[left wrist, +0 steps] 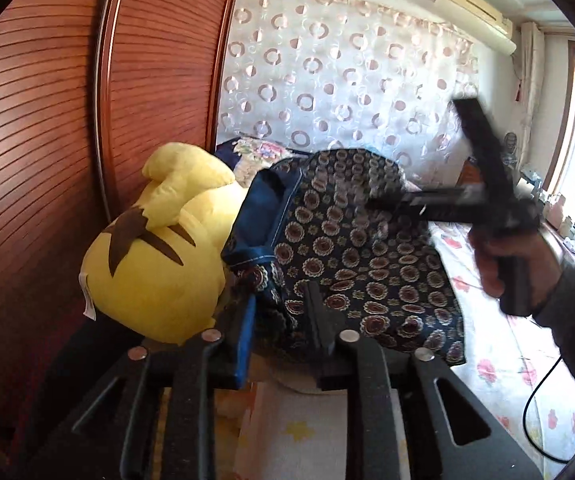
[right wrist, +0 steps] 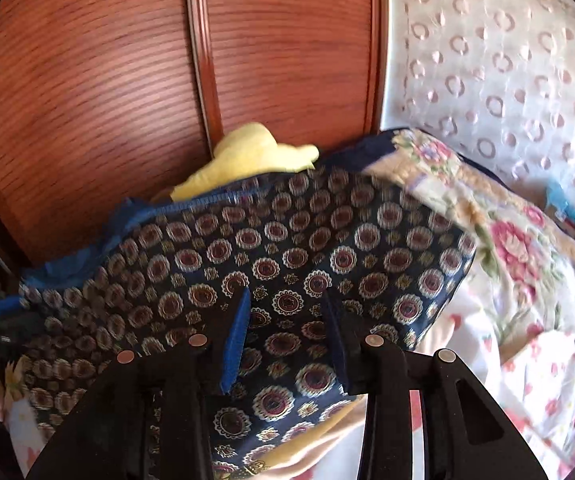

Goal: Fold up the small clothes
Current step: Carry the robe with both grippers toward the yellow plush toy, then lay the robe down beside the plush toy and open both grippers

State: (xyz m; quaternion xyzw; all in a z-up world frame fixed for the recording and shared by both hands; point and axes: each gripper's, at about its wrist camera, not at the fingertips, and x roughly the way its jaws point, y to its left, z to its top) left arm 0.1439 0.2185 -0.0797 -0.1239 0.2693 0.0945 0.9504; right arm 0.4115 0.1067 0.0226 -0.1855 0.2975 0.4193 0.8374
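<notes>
You have the wooden wardrobe (left wrist: 47, 152) filling the far left, with the white curtain (left wrist: 347, 80) of ring patterns to its right. The bed (left wrist: 499, 344) with its flowered sheet runs under everything, and a floral quilt (right wrist: 499, 240) lies on its far right. The dark patterned garment (right wrist: 287, 256), blue inside, lies on the bed in the middle, leaning against the yellow plush toy (left wrist: 155, 264) on its left. Your left gripper (left wrist: 277, 316) sits at the garment's near edge, fingers apart with cloth between them, not squeezing it. Your right gripper (right wrist: 287, 320) hovers over the garment, fingers spread; in the left view your hand (left wrist: 503, 264) carries it, blurred.
</notes>
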